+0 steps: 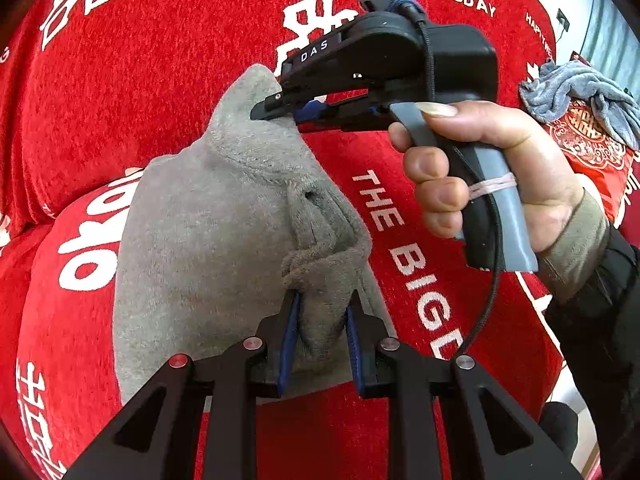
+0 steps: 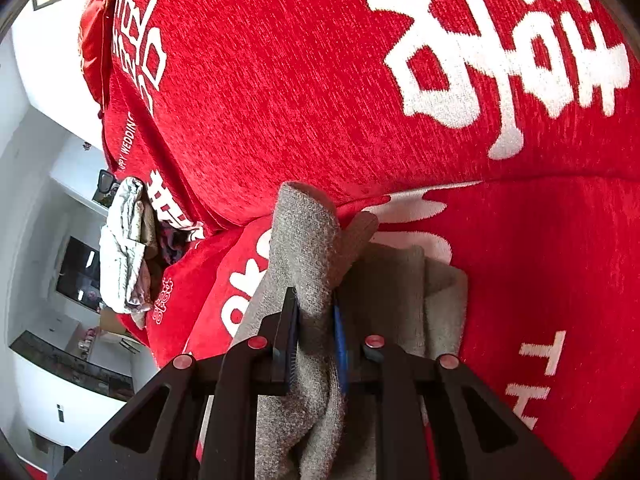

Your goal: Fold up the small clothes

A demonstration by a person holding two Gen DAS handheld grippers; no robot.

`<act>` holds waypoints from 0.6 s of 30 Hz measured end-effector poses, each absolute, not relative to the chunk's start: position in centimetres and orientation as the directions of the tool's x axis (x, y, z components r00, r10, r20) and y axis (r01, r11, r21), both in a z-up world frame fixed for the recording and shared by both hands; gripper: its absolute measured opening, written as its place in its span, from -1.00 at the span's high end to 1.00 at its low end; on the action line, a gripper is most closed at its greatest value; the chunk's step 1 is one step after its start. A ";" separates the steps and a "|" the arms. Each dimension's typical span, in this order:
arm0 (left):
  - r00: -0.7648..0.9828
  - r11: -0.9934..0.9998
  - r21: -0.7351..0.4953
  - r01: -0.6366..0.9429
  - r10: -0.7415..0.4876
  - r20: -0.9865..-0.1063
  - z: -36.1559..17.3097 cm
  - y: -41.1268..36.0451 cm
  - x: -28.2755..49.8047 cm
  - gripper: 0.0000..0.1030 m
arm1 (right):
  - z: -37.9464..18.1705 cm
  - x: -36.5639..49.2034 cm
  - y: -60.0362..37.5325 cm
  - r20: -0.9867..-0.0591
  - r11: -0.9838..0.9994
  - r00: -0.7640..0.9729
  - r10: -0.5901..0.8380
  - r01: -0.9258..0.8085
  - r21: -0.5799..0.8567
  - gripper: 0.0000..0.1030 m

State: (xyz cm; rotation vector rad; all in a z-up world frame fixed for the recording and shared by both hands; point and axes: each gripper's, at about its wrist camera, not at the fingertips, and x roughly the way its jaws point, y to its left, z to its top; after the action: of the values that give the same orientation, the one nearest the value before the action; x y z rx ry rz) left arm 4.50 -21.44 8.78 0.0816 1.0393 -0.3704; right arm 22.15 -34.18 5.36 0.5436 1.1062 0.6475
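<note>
Grey fleece garment [image 1: 208,240]: soft, napped, bunched into a rumpled pouch shape, lying on a red chenille sofa cover [image 1: 160,92] with white woven lettering. Left gripper [image 1: 322,312]: black, blue-padded fingers clamped on a knotted fold at the garment's near edge. Right gripper [image 1: 280,114]: held in the right hand [image 1: 492,168], fingers pinched on the garment's far peaked corner. Beyond the right gripper, a crumpled blue-grey cloth [image 1: 580,92].

The grey cloth [image 1: 208,240] hides the sofa cover [image 1: 400,420] beneath it, and its near edge disappears behind the left gripper [image 1: 322,304]. In the right wrist view the cloth [image 2: 304,248] runs off the bottom edge. The small pile [image 2: 128,248] at the left is too small to identify.
</note>
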 end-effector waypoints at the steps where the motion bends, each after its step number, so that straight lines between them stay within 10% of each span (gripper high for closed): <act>1: 0.443 0.934 -0.110 0.339 -0.262 -0.857 8.5 -21.4 4.4 0.53 | 4.7 22.3 -34.4 -0.645 0.705 0.297 0.705 -0.184 0.685 0.67; 18: 0.413 0.915 -0.078 0.396 -0.253 -0.875 6.0 -23.3 2.4 0.53 | -1.6 22.7 -36.2 -0.657 0.691 0.269 0.704 -0.049 0.721 0.66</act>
State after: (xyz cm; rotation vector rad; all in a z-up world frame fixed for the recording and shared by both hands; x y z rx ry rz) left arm 2.36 -23.25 5.97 0.1489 1.0706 -0.4096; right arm 22.68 -36.16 -1.58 0.6557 1.2034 0.5600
